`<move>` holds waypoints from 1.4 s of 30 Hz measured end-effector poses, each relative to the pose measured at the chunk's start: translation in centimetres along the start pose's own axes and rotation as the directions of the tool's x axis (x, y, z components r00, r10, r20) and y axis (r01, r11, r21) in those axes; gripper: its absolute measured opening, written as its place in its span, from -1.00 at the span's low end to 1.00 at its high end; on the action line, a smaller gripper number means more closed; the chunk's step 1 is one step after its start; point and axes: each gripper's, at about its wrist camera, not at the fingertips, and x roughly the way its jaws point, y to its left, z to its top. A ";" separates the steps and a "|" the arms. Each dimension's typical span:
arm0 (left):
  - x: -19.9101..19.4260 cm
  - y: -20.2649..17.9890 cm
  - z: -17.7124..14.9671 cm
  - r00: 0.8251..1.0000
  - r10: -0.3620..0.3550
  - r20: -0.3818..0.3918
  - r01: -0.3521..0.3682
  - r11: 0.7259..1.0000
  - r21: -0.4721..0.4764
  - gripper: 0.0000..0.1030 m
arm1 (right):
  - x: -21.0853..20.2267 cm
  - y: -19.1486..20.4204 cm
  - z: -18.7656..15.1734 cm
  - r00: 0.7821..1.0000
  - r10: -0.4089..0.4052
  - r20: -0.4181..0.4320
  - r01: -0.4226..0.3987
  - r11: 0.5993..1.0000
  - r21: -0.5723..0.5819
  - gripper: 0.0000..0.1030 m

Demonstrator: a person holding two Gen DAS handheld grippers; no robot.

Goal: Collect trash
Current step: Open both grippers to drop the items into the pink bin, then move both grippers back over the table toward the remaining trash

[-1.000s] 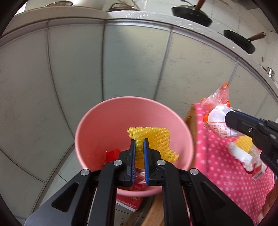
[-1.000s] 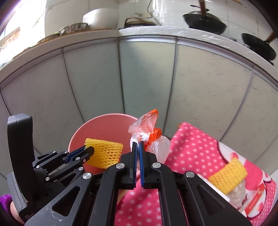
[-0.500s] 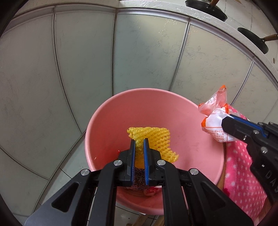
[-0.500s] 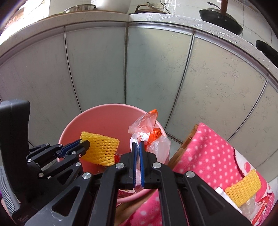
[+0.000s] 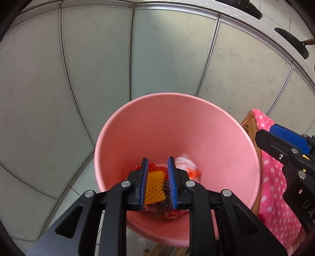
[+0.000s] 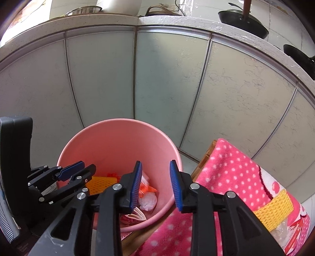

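A pink bucket (image 5: 216, 137) stands on the floor by the cabinets; it also shows in the right wrist view (image 6: 110, 141). My left gripper (image 5: 157, 183) is open over the bucket's near rim. The yellow foam net (image 5: 154, 187) lies loose below it inside the bucket (image 6: 102, 182). My right gripper (image 6: 155, 185) is open and empty above the bucket. The white and orange plastic bag (image 6: 146, 194) lies in the bucket, blurred in the left wrist view (image 5: 186, 164). Another yellow foam net (image 6: 273, 208) and a wrapper (image 6: 293, 236) lie on the pink dotted cloth (image 6: 232, 163).
Grey cabinet doors (image 6: 167, 78) stand behind the bucket under a counter (image 6: 177, 21) with pans (image 6: 244, 17). The wooden table edge (image 6: 206, 157) under the cloth is right of the bucket. Other red wrappers lie in the bucket (image 5: 173, 213).
Both grippers have opened. The yellow foam net and the plastic bag have dropped into the bucket. Both views have shifted closer over the bucket.
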 end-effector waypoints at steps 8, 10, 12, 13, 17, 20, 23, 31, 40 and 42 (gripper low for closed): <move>-0.9 -0.4 -0.7 1.000 -0.002 0.024 0.002 1.000 0.004 -0.61 | -1.9 -0.3 -0.2 0.999 -0.040 0.035 0.039 0.999 0.018 -0.43; -1.3 -0.4 -0.9 1.000 -0.004 0.028 0.004 1.000 0.005 -0.61 | -2.4 -0.4 -0.3 0.998 -0.048 0.043 0.047 0.999 0.028 -0.43; -1.7 -0.6 -1.1 0.999 -0.006 0.034 0.005 1.000 0.010 -0.61 | -2.9 -0.6 -0.3 0.997 -0.057 0.048 0.055 0.998 0.036 -0.43; -1.9 -0.6 -1.2 0.999 -0.006 0.038 0.006 1.000 0.013 -0.61 | -3.2 -0.8 -0.3 0.997 -0.063 0.053 0.061 0.997 0.041 -0.43; -2.7 -0.9 -1.5 0.999 -0.013 0.049 0.012 1.000 0.018 -0.61 | -4.3 -1.3 -0.5 0.995 -0.080 0.064 0.076 0.995 0.062 -0.42; -3.5 -1.1 -1.5 0.998 -0.019 0.056 0.018 0.999 0.027 -0.61 | -5.2 -1.8 -0.8 0.993 -0.094 0.072 0.088 0.993 0.079 -0.42; -4.3 -1.4 -1.5 0.998 -0.025 0.063 0.023 0.999 0.036 -0.61 | -5.9 -2.3 -1.1 0.992 -0.106 0.076 0.099 0.991 0.093 -0.42; -6.5 -2.8 -1.8 0.995 -0.048 0.088 0.041 0.996 0.075 -0.61 | -7.5 -3.9 -2.3 0.988 -0.137 0.077 0.126 0.983 0.135 -0.42; -8.8 -5.6 -2.3 0.991 -0.089 0.103 0.074 0.987 0.142 -0.61 | -9.3 -6.7 -4.1 0.983 -0.171 0.066 0.155 0.966 0.205 -0.42; -9.2 -6.4 -2.5 0.989 -0.101 0.105 0.083 0.983 0.161 -0.61 | -9.7 -7.6 -4.8 0.983 -0.176 0.057 0.159 0.961 0.225 -0.42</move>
